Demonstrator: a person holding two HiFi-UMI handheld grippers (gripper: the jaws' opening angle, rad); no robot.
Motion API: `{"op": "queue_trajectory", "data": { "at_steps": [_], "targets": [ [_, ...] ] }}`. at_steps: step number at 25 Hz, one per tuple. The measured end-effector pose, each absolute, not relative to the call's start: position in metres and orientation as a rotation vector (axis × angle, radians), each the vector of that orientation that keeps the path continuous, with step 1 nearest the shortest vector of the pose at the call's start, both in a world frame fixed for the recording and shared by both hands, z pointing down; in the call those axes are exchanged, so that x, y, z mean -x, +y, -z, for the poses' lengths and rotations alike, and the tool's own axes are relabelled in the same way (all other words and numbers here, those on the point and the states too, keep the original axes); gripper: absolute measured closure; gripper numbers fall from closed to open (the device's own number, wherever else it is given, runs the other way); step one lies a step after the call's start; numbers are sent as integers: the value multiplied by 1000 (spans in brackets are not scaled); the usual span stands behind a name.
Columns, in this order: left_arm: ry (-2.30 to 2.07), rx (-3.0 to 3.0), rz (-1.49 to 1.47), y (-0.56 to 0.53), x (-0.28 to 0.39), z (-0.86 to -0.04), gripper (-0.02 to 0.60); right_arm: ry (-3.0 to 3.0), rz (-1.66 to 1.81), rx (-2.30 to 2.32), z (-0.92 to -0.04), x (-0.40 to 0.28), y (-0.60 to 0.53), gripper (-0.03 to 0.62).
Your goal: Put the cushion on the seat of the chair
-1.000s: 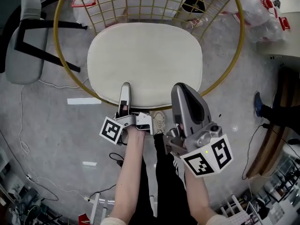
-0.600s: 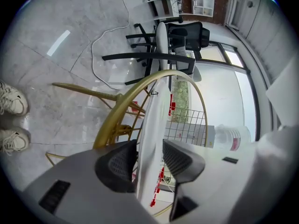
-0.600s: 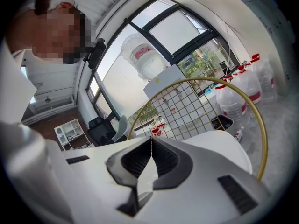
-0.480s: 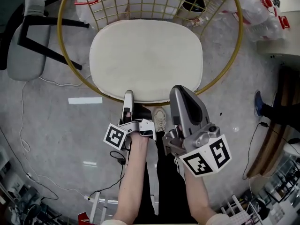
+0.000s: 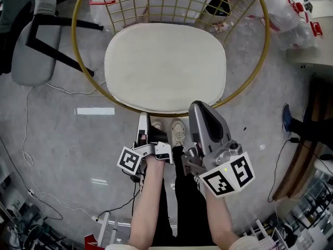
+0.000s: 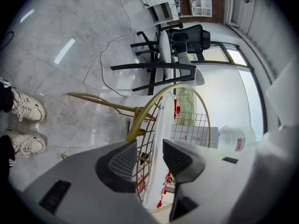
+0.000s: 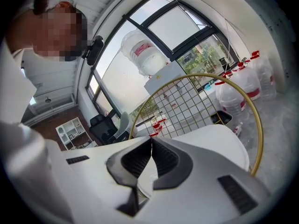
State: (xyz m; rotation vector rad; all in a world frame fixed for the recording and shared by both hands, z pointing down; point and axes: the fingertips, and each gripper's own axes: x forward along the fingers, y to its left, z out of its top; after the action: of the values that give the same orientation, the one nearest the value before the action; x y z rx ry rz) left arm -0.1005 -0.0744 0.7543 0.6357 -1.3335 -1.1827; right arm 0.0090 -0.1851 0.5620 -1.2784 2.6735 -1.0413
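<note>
The cream cushion (image 5: 165,66) lies flat on the seat of the round gold wire chair (image 5: 261,61). My left gripper (image 5: 142,120) hovers just short of the chair's front rim, open, with nothing between its fingers. In the left gripper view the gold rim (image 6: 145,113) and the cushion's pale edge (image 6: 162,134) show past the left gripper (image 6: 149,149). My right gripper (image 5: 200,108) is at the front rim too, shut and empty. The right gripper view has the right gripper (image 7: 152,146) facing the cushion (image 7: 219,139) and the wire back (image 7: 187,106).
A grey office chair (image 5: 28,40) stands at the left. Plastic bags with red print (image 5: 291,9) sit behind and right of the gold chair. A cable (image 5: 28,119) trails over the grey floor. My shoes (image 5: 177,132) are below the rim; another person's foot (image 5: 287,117) is at the right.
Both grippers have drawn back toward me. The left gripper's tip, which lay on the cushion's front edge, is now off it and clear of the rim.
</note>
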Motion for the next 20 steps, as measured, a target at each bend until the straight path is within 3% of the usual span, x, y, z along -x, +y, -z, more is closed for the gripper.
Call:
{"op": "queue_trajectory", "data": {
  "at_steps": [4,9,14,20],
  "targets": [
    [-1363,-603,1155,-59,96,-751,420,2721,1007,1291,-556,-9,-185,577],
    [-1513,-545,1081,-37,118,-736,566,2764,954,1324,-535,-9,-195,577],
    [-1755,-663,884,-47,160,-673,569,2819,882,1396,-495,-9,-208,577],
    [-1997,-925,821,-87,222,-531,569,2800,759,1505,-422,-11,-223,577]
  ]
}}
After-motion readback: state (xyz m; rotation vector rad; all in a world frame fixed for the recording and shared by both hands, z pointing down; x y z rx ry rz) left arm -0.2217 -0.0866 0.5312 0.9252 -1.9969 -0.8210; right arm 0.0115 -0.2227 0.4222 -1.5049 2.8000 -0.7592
